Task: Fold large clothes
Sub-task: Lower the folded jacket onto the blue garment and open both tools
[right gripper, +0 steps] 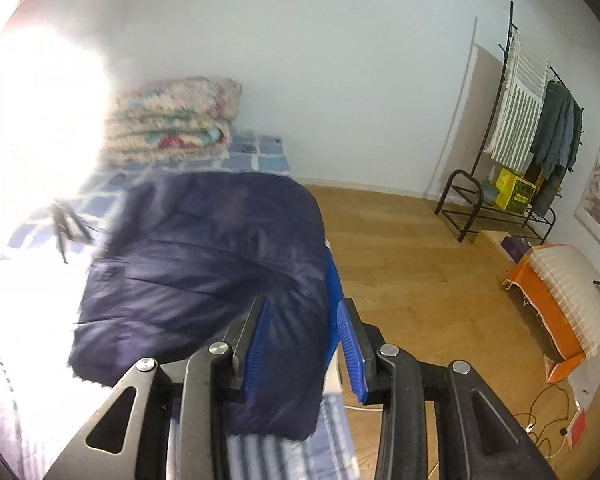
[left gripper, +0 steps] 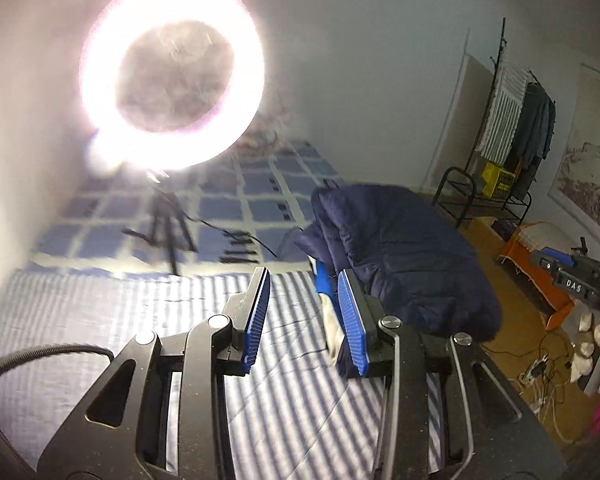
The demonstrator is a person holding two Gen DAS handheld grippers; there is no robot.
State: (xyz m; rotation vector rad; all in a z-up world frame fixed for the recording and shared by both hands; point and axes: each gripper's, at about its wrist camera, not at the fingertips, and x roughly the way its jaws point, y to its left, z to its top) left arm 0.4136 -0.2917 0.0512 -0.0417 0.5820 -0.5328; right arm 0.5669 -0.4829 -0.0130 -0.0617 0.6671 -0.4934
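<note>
A navy padded jacket (left gripper: 400, 248) lies bunched in a thick fold at the bed's right edge, with a blue strip along its side. In the right wrist view the jacket (right gripper: 204, 248) fills the middle. My right gripper (right gripper: 302, 301) hovers over its near corner, jaws apart, and the pads do not press on the cloth. My left gripper (left gripper: 304, 272) is open over the striped sheet (left gripper: 100, 320), left of the jacket, with nothing between its blue pads.
A glaring ring light (left gripper: 172, 76) on a tripod (left gripper: 168, 232) stands on the checked bedcover (left gripper: 260, 192). A folded floral blanket (right gripper: 172, 120) sits at the bed's far end. On the wooden floor (right gripper: 400, 240) to the right are a clothes rack (right gripper: 532, 128), an orange box (right gripper: 548, 300) and cables (right gripper: 548, 420).
</note>
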